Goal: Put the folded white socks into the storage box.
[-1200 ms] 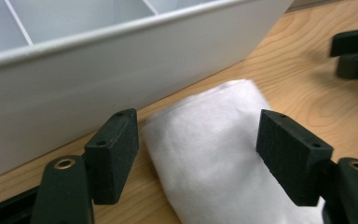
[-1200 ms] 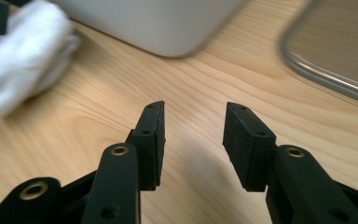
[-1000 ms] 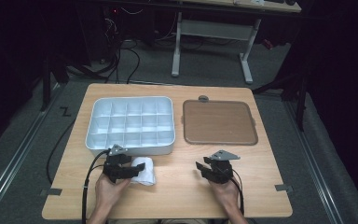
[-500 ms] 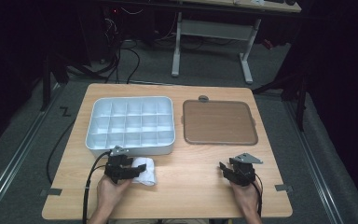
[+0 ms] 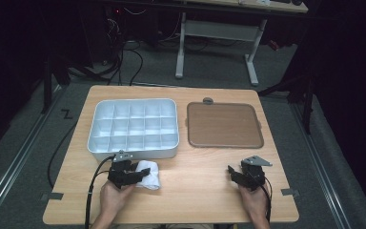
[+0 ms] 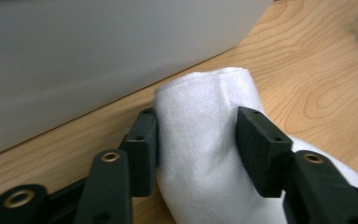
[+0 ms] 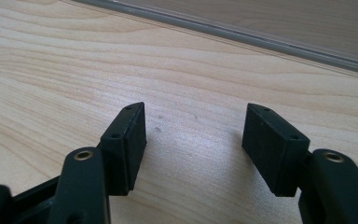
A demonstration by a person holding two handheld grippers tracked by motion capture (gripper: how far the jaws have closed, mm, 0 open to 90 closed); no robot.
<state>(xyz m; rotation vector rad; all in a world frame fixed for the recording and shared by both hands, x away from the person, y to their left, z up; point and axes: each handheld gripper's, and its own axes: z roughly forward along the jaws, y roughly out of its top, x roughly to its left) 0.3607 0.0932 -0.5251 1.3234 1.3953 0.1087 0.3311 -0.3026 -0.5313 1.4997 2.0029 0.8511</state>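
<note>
Left gripper just closing – pads clamped on white cloth beside grey tray. Right gripper just opening – jaws apart over bare worktop.

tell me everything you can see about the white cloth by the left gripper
The white cloth is soft, finely ribbed fabric, bunched into a rounded fold. It lies on the wooden table near its front edge, just in front of the grey compartment tray; whether it touches the tray is unclear. The left gripper has just been closing its jaws around the fold, and both pads now press against its sides.
</note>
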